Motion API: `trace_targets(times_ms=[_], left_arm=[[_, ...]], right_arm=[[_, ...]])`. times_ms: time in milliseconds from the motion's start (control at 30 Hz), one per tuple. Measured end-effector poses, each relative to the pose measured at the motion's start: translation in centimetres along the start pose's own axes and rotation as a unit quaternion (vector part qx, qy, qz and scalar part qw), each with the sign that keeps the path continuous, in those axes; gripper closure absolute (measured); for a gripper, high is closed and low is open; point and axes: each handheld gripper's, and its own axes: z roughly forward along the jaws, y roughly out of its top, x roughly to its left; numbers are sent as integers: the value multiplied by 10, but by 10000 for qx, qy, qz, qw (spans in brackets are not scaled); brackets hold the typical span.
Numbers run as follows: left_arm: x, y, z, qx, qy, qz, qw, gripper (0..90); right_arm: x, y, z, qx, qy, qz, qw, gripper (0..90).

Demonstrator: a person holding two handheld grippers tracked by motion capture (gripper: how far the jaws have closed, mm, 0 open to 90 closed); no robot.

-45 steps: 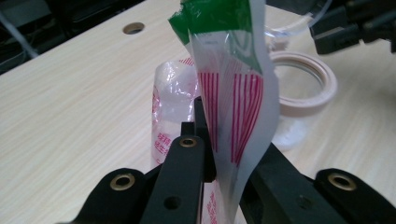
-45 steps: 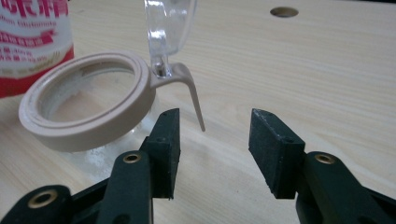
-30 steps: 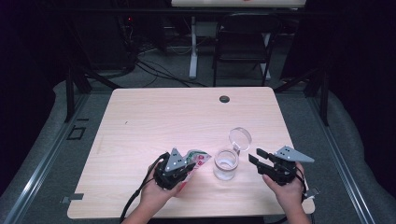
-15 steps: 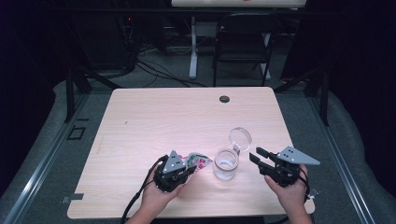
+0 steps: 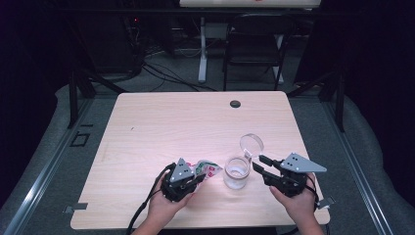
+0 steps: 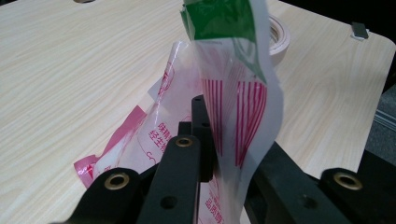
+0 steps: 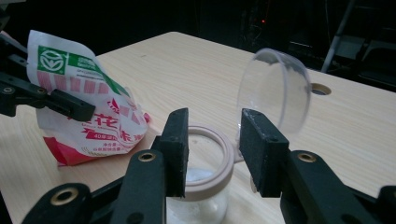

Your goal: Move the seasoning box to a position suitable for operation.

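Left gripper [image 5: 195, 180] clamped on a plastic packet [image 6: 233, 93], white with red stripes and a green top band; packet pinched between the black jaws in the left gripper view, upper part standing upright above them, lower part sagging to the table [image 5: 161, 127]; in the high view, packet [image 5: 205, 169] lying just left of the glass jar [image 5: 236, 172], near the front edge of the table.

Right gripper [image 5: 257, 164] jaws apart and recently narrowing, nothing pressed between the pads; in the right gripper view, the pink-rimmed mouth of the jar [image 7: 210, 158] seen through the gap between the jaws, slightly below them; no contact with the rim to be made out.

Jar upright on the table, mouth uncovered, a little white matter at the bottom; clear hinged lid [image 7: 275, 91] swung back and standing on edge behind the mouth; in the high view, lid [image 5: 251, 144] up and right of the jar.

Packet held by the other gripper [image 7: 70, 105] at left of the right gripper view, beside the jar, not touching it.

Round black grommet [image 5: 235, 104] in the table near the far edge.
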Motion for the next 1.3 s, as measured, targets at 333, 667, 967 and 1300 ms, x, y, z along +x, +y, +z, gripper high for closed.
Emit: trace_targets(times_ms=[333,667,967,1300], left_arm=[[0,0,0,-4,3,13,10000,870],[0,0,0,3,2,25,10000,870],[-2,0,-1,4,-5,71,10000,862],[-4,-1,-1,-7,9,71,10000,862]], right_arm=[[9,10,25,254,335,-139,9990,618],[16,22,52,346,618,-251,9972,609],[26,23,67,430,1051,-370,9928,602],[42,17,82,673,1353,-528,9871,607]])
